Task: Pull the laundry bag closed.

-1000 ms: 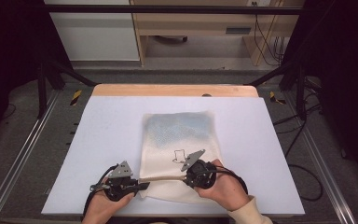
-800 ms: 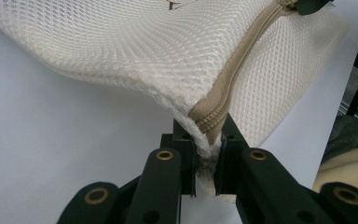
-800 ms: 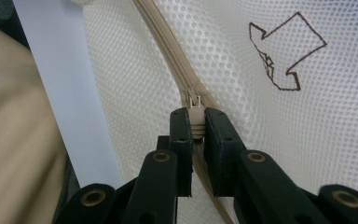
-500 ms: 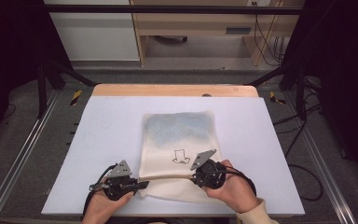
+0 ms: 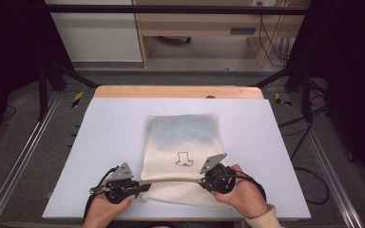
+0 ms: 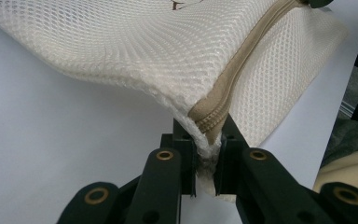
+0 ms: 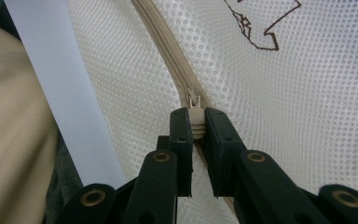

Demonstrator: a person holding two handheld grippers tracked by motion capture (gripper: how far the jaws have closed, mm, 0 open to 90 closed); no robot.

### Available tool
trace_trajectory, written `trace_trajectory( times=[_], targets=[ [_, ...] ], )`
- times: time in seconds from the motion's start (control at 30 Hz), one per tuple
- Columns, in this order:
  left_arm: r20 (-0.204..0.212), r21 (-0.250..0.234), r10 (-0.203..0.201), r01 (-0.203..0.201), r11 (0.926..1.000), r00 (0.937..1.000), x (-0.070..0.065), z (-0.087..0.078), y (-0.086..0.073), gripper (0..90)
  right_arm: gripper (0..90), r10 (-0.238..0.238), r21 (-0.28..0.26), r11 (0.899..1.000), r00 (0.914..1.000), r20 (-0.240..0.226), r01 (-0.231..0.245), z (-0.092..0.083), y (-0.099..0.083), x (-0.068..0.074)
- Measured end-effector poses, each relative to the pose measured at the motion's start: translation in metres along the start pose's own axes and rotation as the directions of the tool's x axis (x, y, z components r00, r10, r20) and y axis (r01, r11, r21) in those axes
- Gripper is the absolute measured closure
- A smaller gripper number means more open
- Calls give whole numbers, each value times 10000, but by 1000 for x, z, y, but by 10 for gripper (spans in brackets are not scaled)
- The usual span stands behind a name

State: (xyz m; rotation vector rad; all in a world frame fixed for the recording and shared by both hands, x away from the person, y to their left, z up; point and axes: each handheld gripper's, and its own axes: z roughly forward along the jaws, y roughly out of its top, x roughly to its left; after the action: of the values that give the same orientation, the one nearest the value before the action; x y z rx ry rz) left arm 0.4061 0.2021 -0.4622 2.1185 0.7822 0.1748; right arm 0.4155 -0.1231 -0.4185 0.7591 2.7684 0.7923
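Observation:
A cream mesh bag with a small brown drawing lies on the white table; its tan zipper runs along the near edge. My left gripper is shut on the bag's left corner, right at the zipper's end. My right gripper is shut on the zipper pull, which sits between its jaws over the mesh bag. The zipper's teeth look closed beyond the pull. The stretch of zipper between the two grippers is lifted slightly and taut.
The white table top has free room left, right and behind the bag. A wooden strip edges the far side. Metal rails flank the table. A cream sleeve comes in at the bottom right.
My right gripper has slid to the right along the zipper, away from the left gripper, which stayed where it was on the corner.

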Motion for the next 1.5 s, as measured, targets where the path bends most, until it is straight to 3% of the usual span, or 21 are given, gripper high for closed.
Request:
trace_trajectory(
  times=[1.5],
  targets=[
    [53, 97, 162, -162, 9998, 9999, -4, 3, 0, 815, 820, 728, -232, 9971, 9968, 337, -720, -16, -32, -9]
  ],
)
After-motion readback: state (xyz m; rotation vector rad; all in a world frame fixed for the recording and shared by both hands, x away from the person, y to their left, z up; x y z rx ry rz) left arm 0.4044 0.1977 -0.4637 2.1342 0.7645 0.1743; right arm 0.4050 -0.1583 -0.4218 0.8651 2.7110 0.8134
